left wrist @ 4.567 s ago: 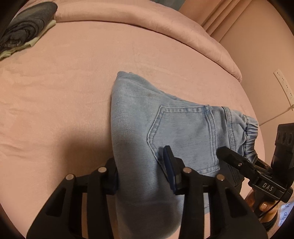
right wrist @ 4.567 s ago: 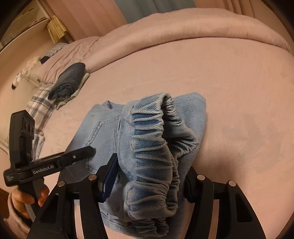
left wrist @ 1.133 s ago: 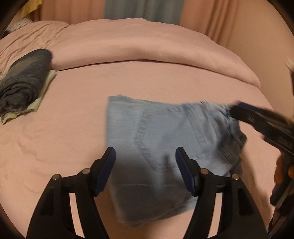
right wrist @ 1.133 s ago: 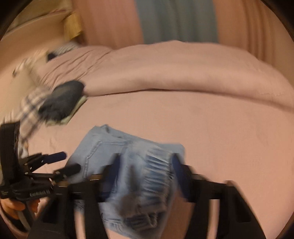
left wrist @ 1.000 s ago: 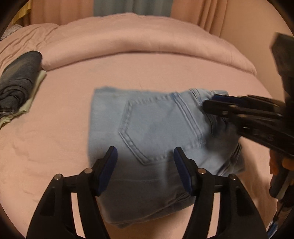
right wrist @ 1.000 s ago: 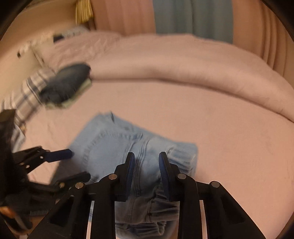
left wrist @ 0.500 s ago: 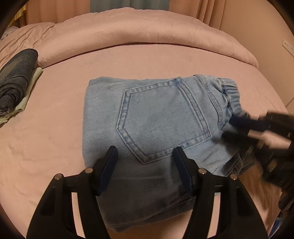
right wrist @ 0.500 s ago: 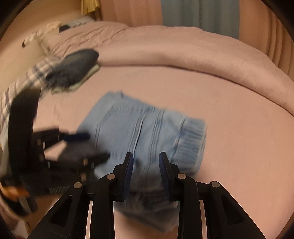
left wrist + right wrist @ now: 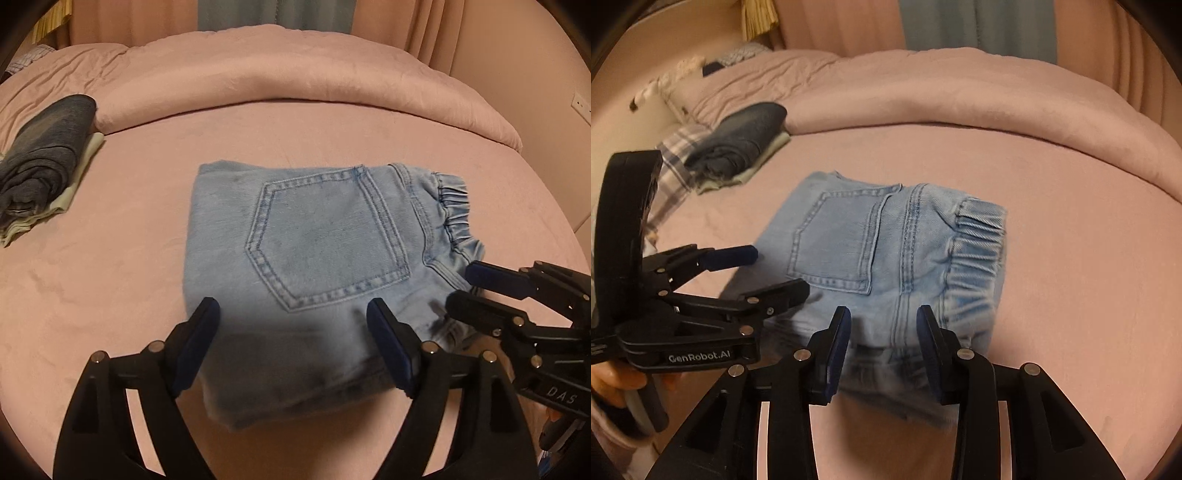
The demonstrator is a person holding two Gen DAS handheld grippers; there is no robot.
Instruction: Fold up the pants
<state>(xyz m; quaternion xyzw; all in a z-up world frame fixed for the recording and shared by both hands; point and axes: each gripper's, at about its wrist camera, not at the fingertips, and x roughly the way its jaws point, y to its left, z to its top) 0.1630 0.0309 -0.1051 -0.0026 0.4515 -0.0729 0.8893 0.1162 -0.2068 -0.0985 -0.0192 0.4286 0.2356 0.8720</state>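
We saw the pants (image 9: 317,266) folded flat on the bed (image 9: 110,280). Our left claw (image 9: 293,347) and right claw (image 9: 882,347) were both opening over the pants' near edge, gripping nothing.

Pink bed (image 9: 155,266), folded light-blue pants (image 9: 317,258), dark folded clothes stack (image 9: 40,158)

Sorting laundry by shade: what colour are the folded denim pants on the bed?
Light blue folded denim pants, clearest in the left wrist view.
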